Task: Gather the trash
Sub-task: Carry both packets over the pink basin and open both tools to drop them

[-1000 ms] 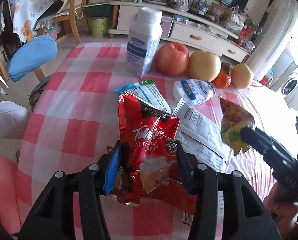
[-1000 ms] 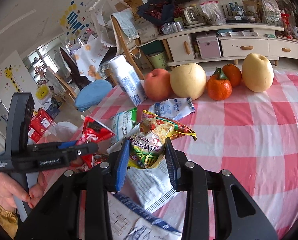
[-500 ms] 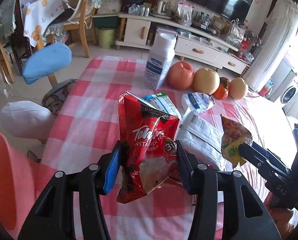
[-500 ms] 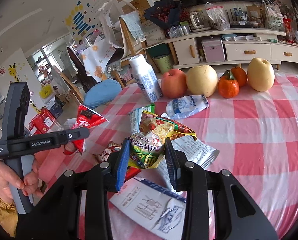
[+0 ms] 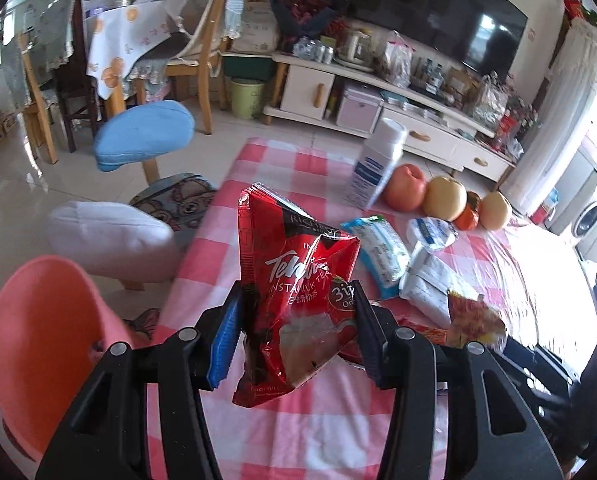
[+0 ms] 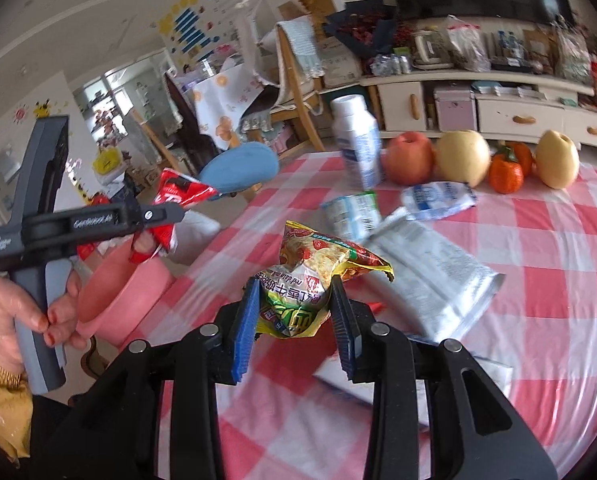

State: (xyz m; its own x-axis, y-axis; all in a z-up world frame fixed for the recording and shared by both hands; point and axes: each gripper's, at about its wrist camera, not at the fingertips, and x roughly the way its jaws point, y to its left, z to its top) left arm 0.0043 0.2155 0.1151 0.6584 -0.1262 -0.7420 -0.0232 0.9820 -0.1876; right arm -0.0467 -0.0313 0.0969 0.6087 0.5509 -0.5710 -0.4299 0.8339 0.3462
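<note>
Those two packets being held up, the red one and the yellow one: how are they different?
The red packet, clamped in the left gripper, is glossy red with white lettering; the yellow packet, in the right gripper, shows a food picture with green and yellow print. The red packet stands tall and fairly flat; the yellow packet is crumpled, its top folded sideways. Both are wrappers lifted off the checked tablecloth.

The left gripper [image 5: 298,332] has its pads clamped on a red instant milk tea packet [image 5: 294,292], held upright above the pink checked tablecloth [image 5: 234,216]. Left of the packet, off the table edge, sits a pink bin [image 5: 38,320]. Beyond the packet lie a blue-and-white wrapper [image 5: 380,250] and white pouches [image 5: 428,280], with a milk bottle [image 5: 374,168] and fruit [image 5: 446,200] farther back.
</note>
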